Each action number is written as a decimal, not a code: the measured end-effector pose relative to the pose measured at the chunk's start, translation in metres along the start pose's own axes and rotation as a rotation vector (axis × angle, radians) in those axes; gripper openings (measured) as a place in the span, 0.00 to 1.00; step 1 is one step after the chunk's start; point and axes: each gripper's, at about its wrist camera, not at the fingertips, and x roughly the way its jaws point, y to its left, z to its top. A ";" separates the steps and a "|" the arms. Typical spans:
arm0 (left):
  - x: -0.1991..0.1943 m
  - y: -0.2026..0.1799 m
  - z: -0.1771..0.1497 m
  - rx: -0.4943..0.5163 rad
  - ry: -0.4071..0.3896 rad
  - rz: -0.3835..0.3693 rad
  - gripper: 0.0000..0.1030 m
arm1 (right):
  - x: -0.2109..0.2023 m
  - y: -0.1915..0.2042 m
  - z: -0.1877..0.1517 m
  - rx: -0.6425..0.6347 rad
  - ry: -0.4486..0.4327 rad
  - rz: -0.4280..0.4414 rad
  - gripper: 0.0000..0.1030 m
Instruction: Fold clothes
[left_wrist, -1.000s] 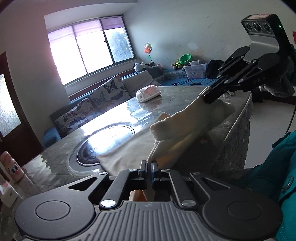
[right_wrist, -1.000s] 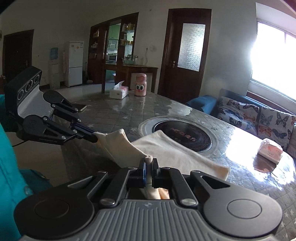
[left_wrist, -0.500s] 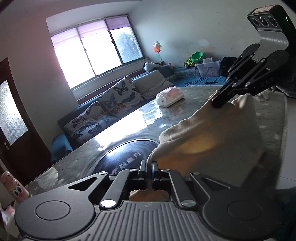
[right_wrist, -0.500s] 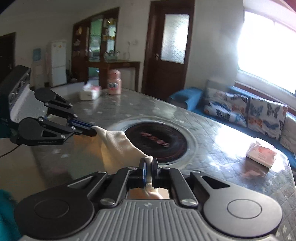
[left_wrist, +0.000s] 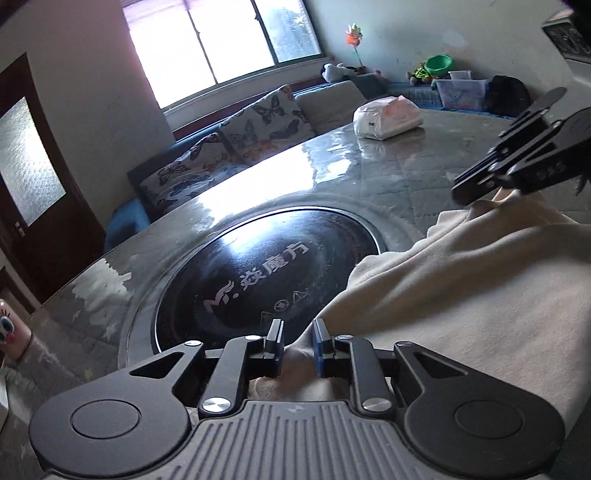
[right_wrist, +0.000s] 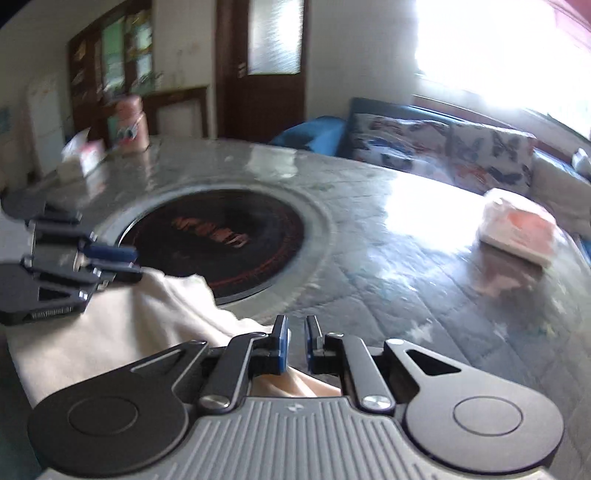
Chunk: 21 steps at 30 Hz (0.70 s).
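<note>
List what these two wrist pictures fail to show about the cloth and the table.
- Cloth: its near part hidden under the left tool; cut off at the right edge.
- Right view: motion blur makes the cooktop lettering unreadable.
- Table: its near edge lies behind the right tool.

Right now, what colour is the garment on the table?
Plain cream garment, no pattern; the left wrist view shows it best.

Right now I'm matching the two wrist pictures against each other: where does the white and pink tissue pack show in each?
Left wrist: the tissue pack lies upper right of centre, on the far side of the table.
Right wrist: the tissue pack lies at the right edge, blurred.
Shared landmark: the round black cooktop set into the table.
</note>
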 end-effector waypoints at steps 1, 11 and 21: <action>-0.003 0.001 0.000 -0.012 -0.003 0.005 0.22 | -0.008 -0.006 -0.003 0.030 -0.001 0.002 0.10; -0.042 -0.012 0.006 -0.084 -0.068 -0.017 0.44 | -0.058 -0.020 -0.044 0.119 0.030 0.004 0.21; -0.056 -0.032 -0.008 -0.132 -0.036 -0.058 0.47 | -0.042 -0.020 -0.044 0.140 0.023 0.010 0.12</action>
